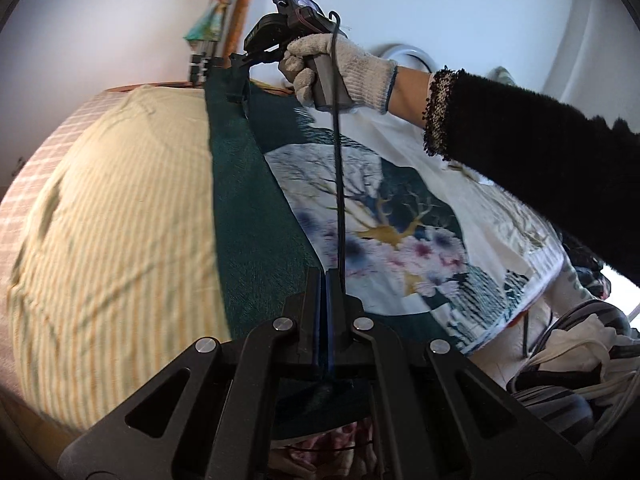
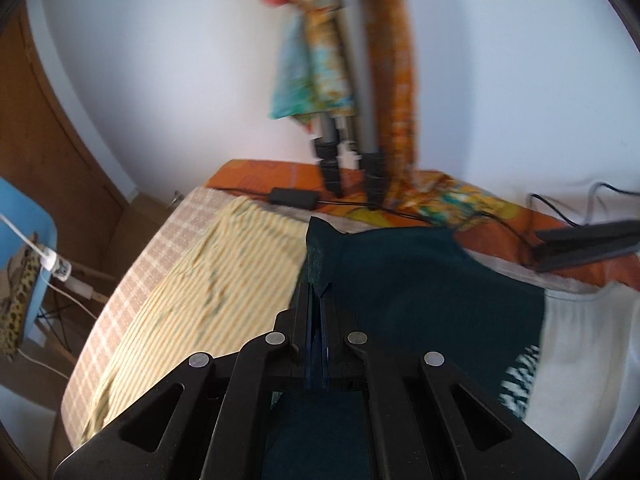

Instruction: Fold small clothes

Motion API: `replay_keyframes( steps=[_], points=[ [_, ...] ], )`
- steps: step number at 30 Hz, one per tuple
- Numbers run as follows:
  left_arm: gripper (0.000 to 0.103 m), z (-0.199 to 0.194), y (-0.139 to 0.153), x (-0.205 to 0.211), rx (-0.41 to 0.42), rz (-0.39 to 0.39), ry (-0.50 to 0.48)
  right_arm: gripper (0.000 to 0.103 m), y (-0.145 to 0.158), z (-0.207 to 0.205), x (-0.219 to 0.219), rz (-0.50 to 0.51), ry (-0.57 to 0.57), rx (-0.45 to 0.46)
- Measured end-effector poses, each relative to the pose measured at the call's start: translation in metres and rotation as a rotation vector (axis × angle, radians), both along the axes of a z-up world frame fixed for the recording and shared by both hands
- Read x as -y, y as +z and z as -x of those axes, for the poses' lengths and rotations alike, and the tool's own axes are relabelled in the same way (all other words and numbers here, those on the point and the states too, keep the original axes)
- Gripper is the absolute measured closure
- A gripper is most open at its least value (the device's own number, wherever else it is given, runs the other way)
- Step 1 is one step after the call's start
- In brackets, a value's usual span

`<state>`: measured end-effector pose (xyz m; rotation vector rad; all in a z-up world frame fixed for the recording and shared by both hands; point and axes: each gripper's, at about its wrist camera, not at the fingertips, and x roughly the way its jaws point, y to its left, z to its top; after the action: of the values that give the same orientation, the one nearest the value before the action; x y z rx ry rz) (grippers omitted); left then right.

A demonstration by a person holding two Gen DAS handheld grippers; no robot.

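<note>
A small garment (image 1: pixel 384 216), dark green with a white printed panel of trees and flowers, lies spread on the bed. My left gripper (image 1: pixel 323 276) is shut on its near green edge (image 1: pixel 256 208). My right gripper (image 1: pixel 240 80), held by a gloved hand (image 1: pixel 340 72), is shut on the far end of the same green edge, which runs taut between the two. In the right wrist view my right gripper (image 2: pixel 318 292) pinches a corner of the green cloth (image 2: pixel 420 280), and the left gripper's fingers (image 2: pixel 584 246) show at the right edge.
A yellow striped sheet (image 1: pixel 112 232) covers the bed to the left over a checked blanket (image 2: pixel 140 280). A tripod's legs (image 2: pixel 344 160), cables and a black adapter (image 2: pixel 294 197) stand at the bed's far end. Piled clothes (image 1: pixel 580 352) lie at the right.
</note>
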<state>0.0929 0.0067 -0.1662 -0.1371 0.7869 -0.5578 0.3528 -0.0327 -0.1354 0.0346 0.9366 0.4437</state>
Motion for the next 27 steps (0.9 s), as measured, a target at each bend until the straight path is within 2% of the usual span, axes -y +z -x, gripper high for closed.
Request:
replay_keyframes(
  steps=[5, 8, 14, 20, 21, 22, 23, 24, 25, 26, 27],
  points=[
    [0.103, -0.001, 0.000, 0.034, -0.015, -0.022, -0.072, 0.101, -0.013, 0.005, 0.063, -0.010, -0.094, -0.013],
    [0.103, -0.003, -0.003, 0.053, -0.031, -0.040, -0.108, 0.101, -0.023, 0.006, 0.084, -0.014, -0.123, -0.016],
    [0.103, -0.013, -0.008, 0.079, -0.061, -0.054, -0.179, 0.101, -0.035, 0.002, 0.103, 0.027, -0.111, -0.009],
    [0.103, -0.022, -0.013, 0.097, -0.098, -0.026, -0.239, 0.101, -0.049, -0.008, 0.109, 0.082, -0.136, -0.014],
    [0.100, -0.022, -0.014, 0.099, -0.107, -0.037, -0.248, 0.101, -0.051, -0.009, 0.109, 0.101, -0.141, -0.018],
    [0.094, -0.023, -0.014, 0.102, -0.118, -0.042, -0.262, 0.099, -0.053, -0.009, 0.110, 0.127, -0.145, -0.031],
    [0.085, -0.023, -0.014, 0.103, -0.121, -0.045, -0.270, 0.087, -0.055, -0.010, 0.111, 0.156, -0.150, -0.043],
    [0.081, -0.021, -0.013, 0.103, -0.118, -0.047, -0.273, 0.064, -0.055, -0.010, 0.113, 0.184, -0.161, -0.051],
    [0.070, -0.020, -0.011, 0.103, -0.112, -0.052, -0.274, 0.055, -0.053, -0.007, 0.117, 0.207, -0.180, -0.045],
    [0.059, -0.018, -0.007, 0.101, -0.101, -0.057, -0.276, 0.050, -0.048, -0.003, 0.122, 0.207, -0.189, -0.032],
    [0.056, -0.015, -0.004, 0.098, -0.089, -0.057, -0.275, 0.050, -0.043, 0.001, 0.127, 0.195, -0.193, -0.028]
  ],
)
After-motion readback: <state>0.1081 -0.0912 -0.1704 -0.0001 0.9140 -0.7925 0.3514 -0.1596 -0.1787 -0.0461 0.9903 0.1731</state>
